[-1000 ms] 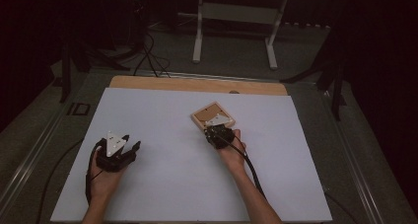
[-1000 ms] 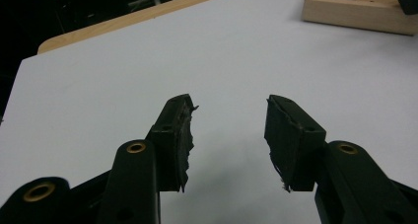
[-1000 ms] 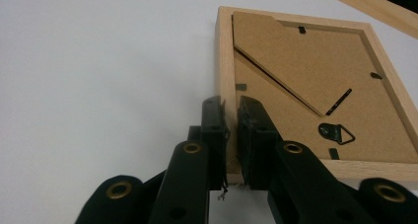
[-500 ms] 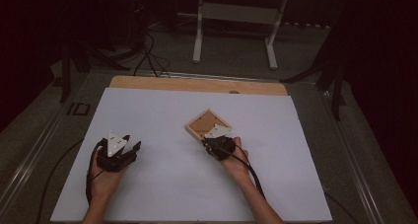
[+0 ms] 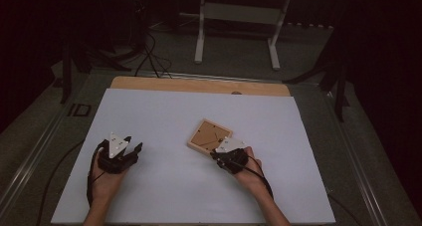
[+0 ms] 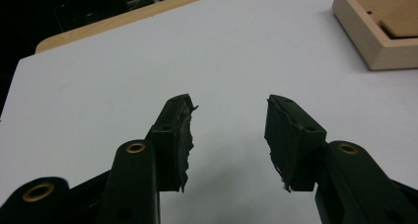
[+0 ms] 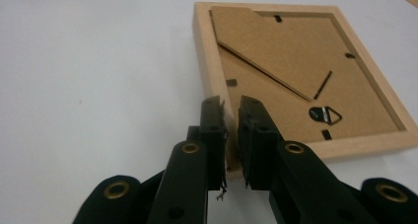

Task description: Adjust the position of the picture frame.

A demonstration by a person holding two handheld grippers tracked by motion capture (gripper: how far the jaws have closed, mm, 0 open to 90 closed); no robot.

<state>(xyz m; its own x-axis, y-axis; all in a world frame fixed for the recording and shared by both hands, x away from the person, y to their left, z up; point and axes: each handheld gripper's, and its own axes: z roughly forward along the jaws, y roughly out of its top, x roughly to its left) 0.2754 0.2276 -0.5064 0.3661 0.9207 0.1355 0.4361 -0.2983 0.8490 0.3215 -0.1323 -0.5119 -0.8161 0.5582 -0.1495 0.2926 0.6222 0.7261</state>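
Observation:
A small wooden picture frame (image 5: pixel 209 135) lies back side up on the white sheet, right of the middle. In the right gripper view its brown backing board (image 7: pixel 296 61) with a metal hanger and turn clips faces up. My right gripper (image 7: pixel 231 105) is shut on the frame's near left rim, the wood pinched between the narrow-set pads; in the high view the right gripper (image 5: pixel 217 154) sits at the frame's near corner. My left gripper (image 5: pixel 130 146) rests at the left of the sheet, well apart from the frame. Its jaws (image 6: pixel 229 110) stand open with nothing between them, and a corner of the frame (image 6: pixel 379 31) lies far off.
The white sheet (image 5: pixel 164 196) covers the table, with a strip of bare wood (image 5: pixel 199 85) along the far edge. Beyond the table, on the dark floor, stand a white metal stand (image 5: pixel 239 17) and loose cables (image 5: pixel 149 52). Grey table rims run down both sides.
The right gripper has slid toward the person's side with the picture frame in its grip, so the frame now lies nearer the middle. The left gripper has stayed put.

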